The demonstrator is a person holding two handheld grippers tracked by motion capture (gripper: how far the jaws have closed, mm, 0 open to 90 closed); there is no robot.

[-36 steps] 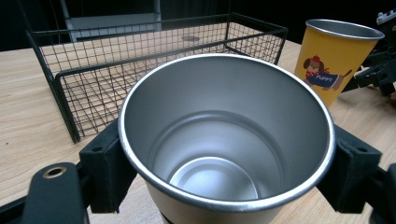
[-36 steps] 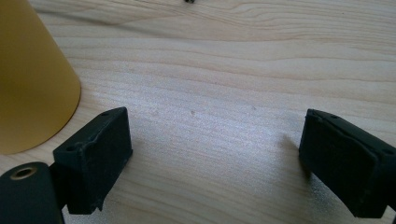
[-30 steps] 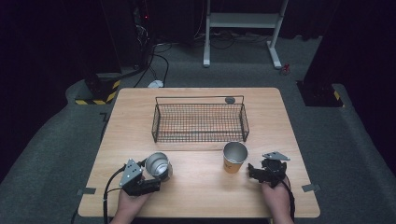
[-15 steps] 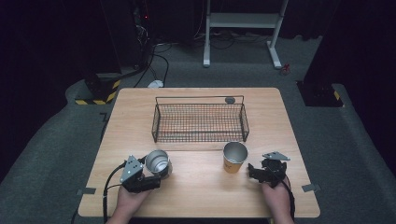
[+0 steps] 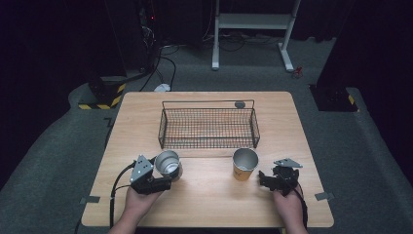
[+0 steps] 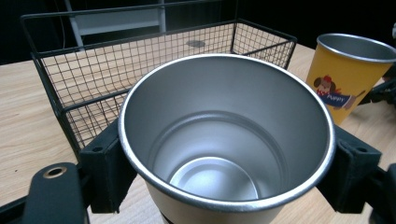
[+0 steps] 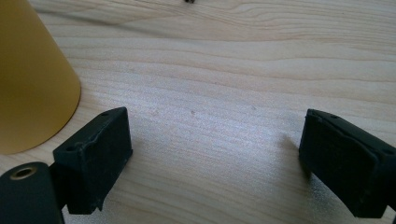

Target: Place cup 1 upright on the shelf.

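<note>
At the near left of the worktop [image 5: 209,195] your left tool [image 5: 160,181] is clamped on the steel cup [image 5: 168,163]; right tool [image 5: 265,179] sits open. Next you probably lift it into the wire basket [image 5: 208,127].

Overhead light falls brightly on the wooden table [image 5: 209,195] while the room around it stays dark. The steel cup [image 6: 226,140] shows soft glare inside; close jaws look slightly blurred
</note>
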